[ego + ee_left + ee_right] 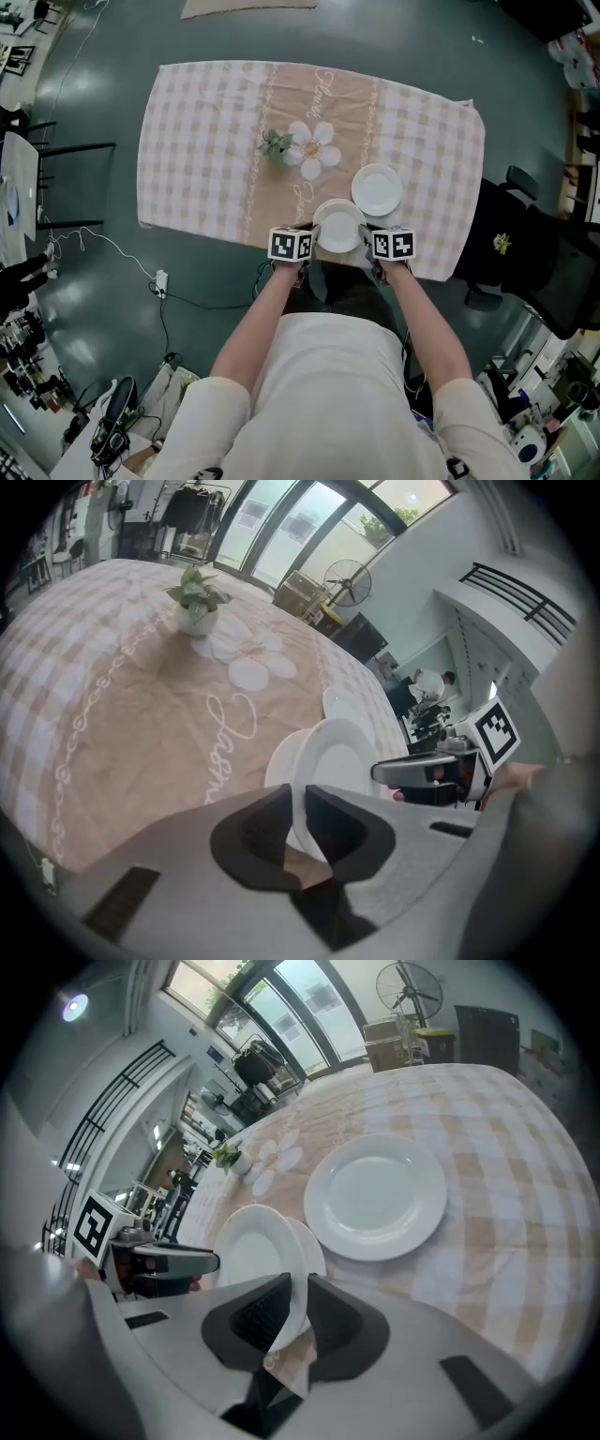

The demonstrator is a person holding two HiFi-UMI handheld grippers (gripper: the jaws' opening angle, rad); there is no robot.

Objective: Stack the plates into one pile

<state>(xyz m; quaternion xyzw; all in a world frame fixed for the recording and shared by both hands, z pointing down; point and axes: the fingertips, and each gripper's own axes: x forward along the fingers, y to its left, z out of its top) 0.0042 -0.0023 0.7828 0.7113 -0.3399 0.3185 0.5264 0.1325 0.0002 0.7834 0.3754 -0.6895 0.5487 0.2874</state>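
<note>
A white plate point(338, 225) hangs tilted near the table's front edge, held by its rim from both sides. My left gripper point(312, 244) is shut on its left rim, seen edge-on between the jaws in the left gripper view point(298, 803). My right gripper point(366, 242) is shut on the opposite rim point(298, 1302). Right under the held plate point(336, 757) shows the edge of a second plate point(279, 763), which lies on the cloth; whether they touch I cannot tell. Another white plate point(377, 189) lies flat just behind and to the right point(375, 1194).
A pink checked tablecloth point(206, 141) covers the table. A small potted plant point(276, 143) stands near its middle, beside a printed white flower. A black chair point(525, 253) is at the table's right end. Cables lie on the floor at left.
</note>
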